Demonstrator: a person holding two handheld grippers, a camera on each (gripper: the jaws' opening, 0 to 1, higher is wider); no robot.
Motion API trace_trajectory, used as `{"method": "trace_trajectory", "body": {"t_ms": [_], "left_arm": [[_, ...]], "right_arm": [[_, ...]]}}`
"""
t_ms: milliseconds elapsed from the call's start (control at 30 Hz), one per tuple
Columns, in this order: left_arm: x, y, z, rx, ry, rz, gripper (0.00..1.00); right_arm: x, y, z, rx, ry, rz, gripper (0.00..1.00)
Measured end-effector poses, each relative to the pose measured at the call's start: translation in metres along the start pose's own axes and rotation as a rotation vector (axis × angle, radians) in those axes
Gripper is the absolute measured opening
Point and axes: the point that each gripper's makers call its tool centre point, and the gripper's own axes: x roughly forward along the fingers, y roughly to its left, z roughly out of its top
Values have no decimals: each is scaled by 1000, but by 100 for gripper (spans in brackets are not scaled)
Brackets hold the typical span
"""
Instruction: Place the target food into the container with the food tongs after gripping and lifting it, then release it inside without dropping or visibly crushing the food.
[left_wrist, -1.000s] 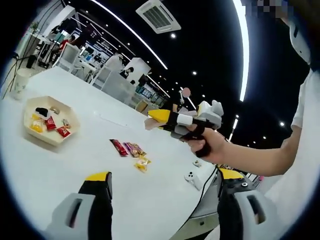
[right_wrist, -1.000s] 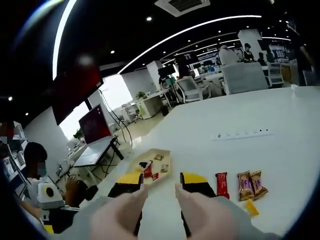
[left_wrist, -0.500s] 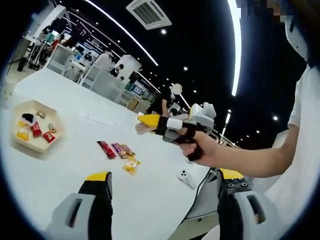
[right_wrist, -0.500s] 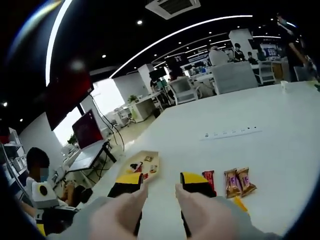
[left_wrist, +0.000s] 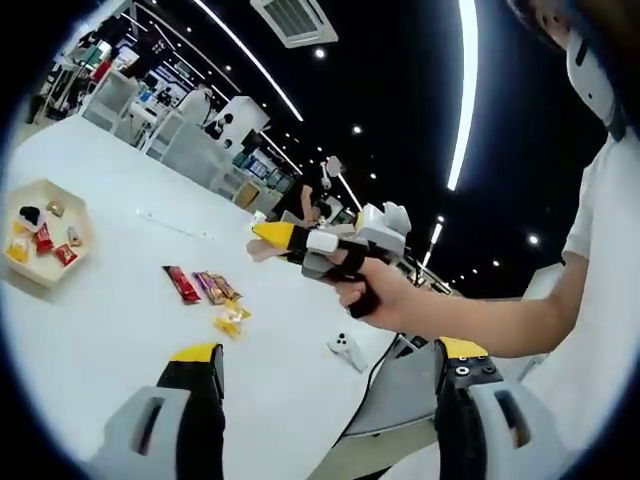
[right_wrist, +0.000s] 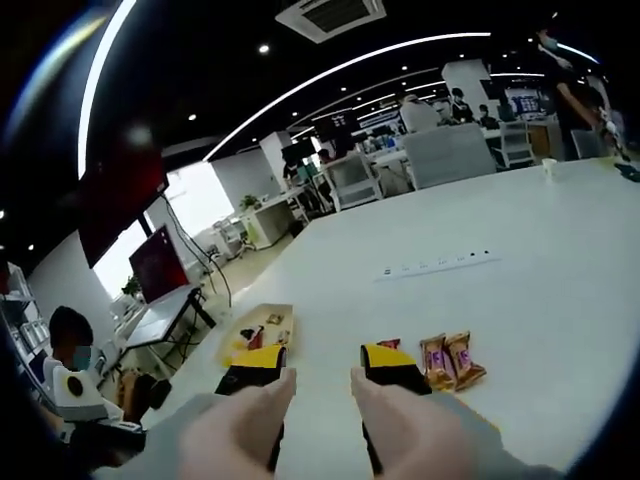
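Left gripper view has your left gripper (left_wrist: 318, 370) at the bottom with its yellow-tipped jaws spread wide and nothing between them, held above the white table (left_wrist: 110, 310). Across the picture, your hand (left_wrist: 385, 300) grips the right gripper (left_wrist: 262, 243), which floats well above the table with pale tong tips sticking out past its yellow ends. Far left sits the container (left_wrist: 42, 232) — a cream hexagonal tray already holding a few wrapped snacks. Between it and the table's near edge lies a loose row of food: a red snack bar (left_wrist: 181, 283), two brown packets (left_wrist: 214, 288) just beside it, and a yellow candy (left_wrist: 231, 321) a little nearer you. A small white device (left_wrist: 347, 350) rests close to the table edge.

From the right gripper view, your right gripper (right_wrist: 322, 372) shows its jaws apart, the tong tips (right_wrist: 250, 420) parted and holding nothing. The container (right_wrist: 252, 331) lies beyond the left jaw, the brown packets (right_wrist: 450, 361) just past the right jaw, and the red snack bar (right_wrist: 388, 344) peeks over that jaw's tip. A white power strip (right_wrist: 435, 267) lies farther back — well apart from the food.
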Motion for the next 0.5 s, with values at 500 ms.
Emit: {"method": "trace_trajectory", "body": {"t_ms": [500], "left_arm": [[-3,22,-23,75,81,60,87]], "right_arm": [[14,-19,-13,2,38,-32,29]]}}
